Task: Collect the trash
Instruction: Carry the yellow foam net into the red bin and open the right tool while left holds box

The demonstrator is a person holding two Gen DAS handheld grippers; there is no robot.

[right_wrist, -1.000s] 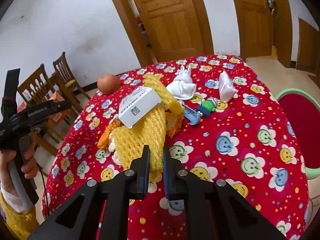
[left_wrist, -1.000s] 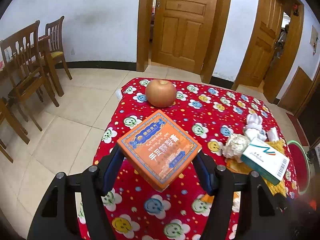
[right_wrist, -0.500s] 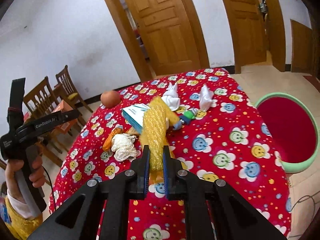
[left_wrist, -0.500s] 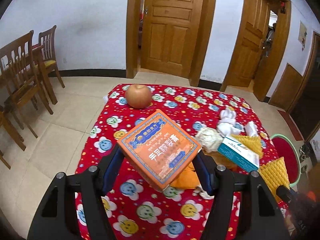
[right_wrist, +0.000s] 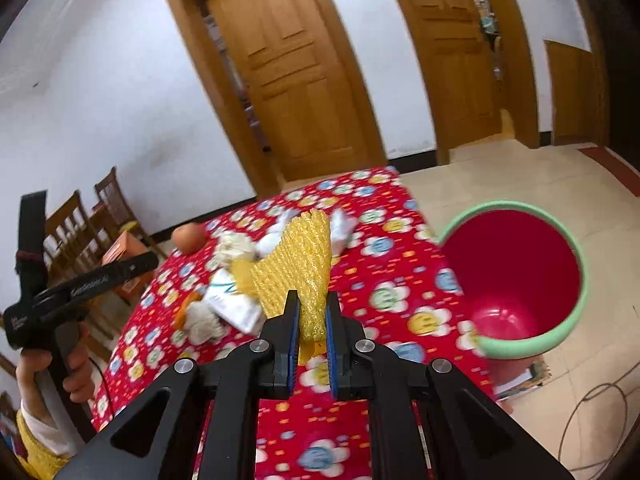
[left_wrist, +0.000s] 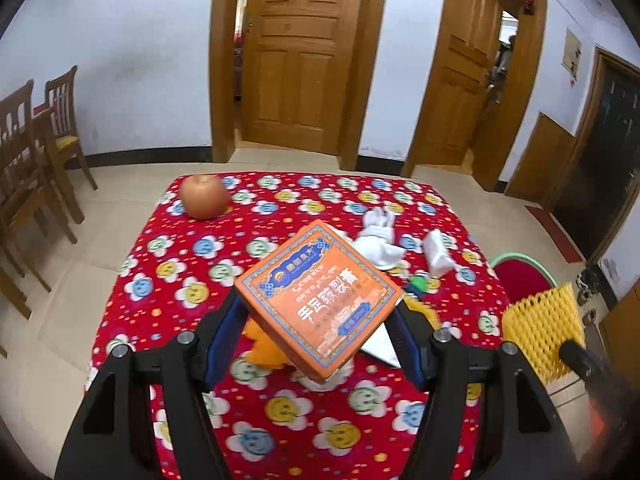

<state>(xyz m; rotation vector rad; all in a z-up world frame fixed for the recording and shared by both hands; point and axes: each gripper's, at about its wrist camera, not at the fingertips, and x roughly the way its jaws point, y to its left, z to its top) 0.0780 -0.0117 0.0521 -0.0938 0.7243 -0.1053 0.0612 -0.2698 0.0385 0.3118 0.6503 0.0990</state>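
My left gripper [left_wrist: 318, 322] is shut on an orange box [left_wrist: 318, 300] and holds it above the red flowered table [left_wrist: 192, 264]. My right gripper [right_wrist: 311, 316] is shut on a yellow foam net [right_wrist: 300, 264], lifted over the table's right side, left of the red bin with a green rim [right_wrist: 516, 276]. The net [left_wrist: 544, 330] and the bin [left_wrist: 520, 276] also show at the right in the left wrist view. On the table lie a white box [right_wrist: 234, 304], crumpled paper [right_wrist: 204, 322], white tissues [left_wrist: 378, 240] and orange peel [left_wrist: 262, 346].
An apple [left_wrist: 202, 196] sits at the table's far left corner. Wooden chairs [left_wrist: 36, 148] stand to the left. Wooden doors [left_wrist: 300, 56] are behind the table. A cable [right_wrist: 596, 412] lies on the tiled floor near the bin.
My right gripper has lifted the yellow net off the pile and carried it right, toward the bin. My left gripper still holds the orange box and has shifted right over the table.
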